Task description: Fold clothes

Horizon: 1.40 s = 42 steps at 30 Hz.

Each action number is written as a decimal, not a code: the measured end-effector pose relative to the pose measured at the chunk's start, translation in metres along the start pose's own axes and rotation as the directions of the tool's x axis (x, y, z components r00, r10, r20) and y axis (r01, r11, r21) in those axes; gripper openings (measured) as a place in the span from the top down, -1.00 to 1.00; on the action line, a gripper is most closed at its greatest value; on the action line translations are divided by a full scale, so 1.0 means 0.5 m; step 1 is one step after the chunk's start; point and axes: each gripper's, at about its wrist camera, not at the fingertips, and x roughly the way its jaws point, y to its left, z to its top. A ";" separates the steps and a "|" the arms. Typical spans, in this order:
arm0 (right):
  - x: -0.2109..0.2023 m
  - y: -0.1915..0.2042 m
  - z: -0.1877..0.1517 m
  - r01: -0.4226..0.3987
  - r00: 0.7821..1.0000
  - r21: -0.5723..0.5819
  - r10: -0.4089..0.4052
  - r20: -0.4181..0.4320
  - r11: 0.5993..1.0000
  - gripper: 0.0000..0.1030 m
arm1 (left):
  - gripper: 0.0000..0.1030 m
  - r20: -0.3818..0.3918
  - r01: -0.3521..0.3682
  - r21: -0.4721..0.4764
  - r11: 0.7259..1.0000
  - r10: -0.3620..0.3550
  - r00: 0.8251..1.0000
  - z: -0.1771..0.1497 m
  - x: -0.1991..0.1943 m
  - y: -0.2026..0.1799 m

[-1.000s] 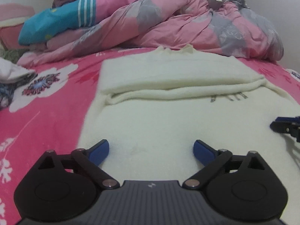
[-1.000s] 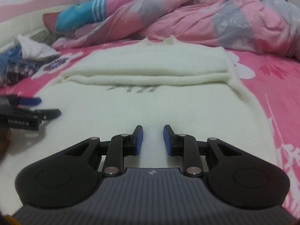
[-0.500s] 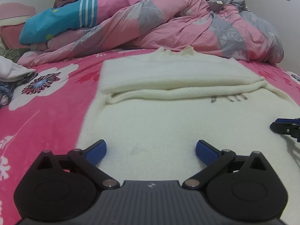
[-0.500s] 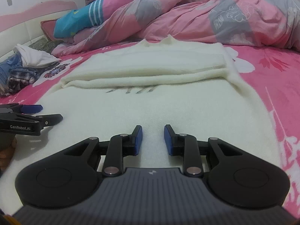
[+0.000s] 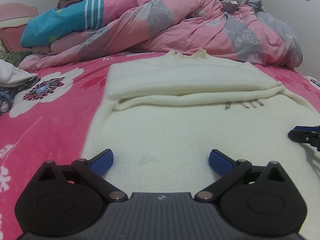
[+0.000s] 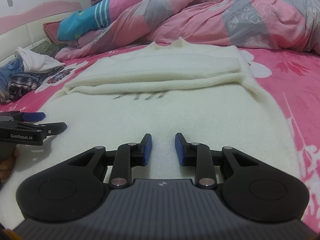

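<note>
A cream knit sweater (image 5: 180, 120) lies flat on a bright pink floral bed sheet (image 5: 50, 120), its long axis running from the grippers at its hem end away to the ribbed collar (image 5: 188, 55), which points at the heaped quilt. Its sleeves are folded across the chest in a thick band (image 6: 160, 76), and a row of small grey marks shows just below that band; they are too small to read. The fabric looks fuzzy and unwrinkled. Over the sweater's near end, the left gripper (image 5: 161, 160) hovers with its blue pads spread wide and released, nothing between them. The right gripper (image 6: 163, 148) hovers beside it, pads narrowly apart over bare knit and grasping nothing. "GenRobot.AI" is printed in white on the left gripper's side (image 6: 21, 137). Beyond the sweater's collar, a pink and grey quilt (image 5: 180, 30) is bunched; left of the sweater sits a pile of clothes (image 6: 24, 74).
</note>
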 end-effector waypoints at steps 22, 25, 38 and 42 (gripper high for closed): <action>-0.001 -0.001 -0.001 -0.004 1.000 0.008 0.003 0.005 1.000 0.51 | -1.00 0.001 -0.003 0.004 1.000 0.003 1.000 -0.001 -0.001 -0.001; 0.000 -0.002 -0.001 -0.005 1.000 0.009 0.005 0.005 1.000 0.50 | -1.00 0.001 -0.003 0.004 1.000 0.003 1.000 -0.001 -0.001 -0.001; -0.001 -0.001 -0.002 -0.008 1.000 0.015 0.008 0.008 1.000 0.49 | -1.00 0.001 -0.005 0.006 1.000 0.005 1.000 0.000 -0.001 -0.001; -0.001 -0.003 -0.002 -0.010 1.000 0.016 0.010 0.009 1.000 0.48 | -1.00 0.002 -0.004 0.006 1.000 0.004 1.000 0.000 0.000 -0.001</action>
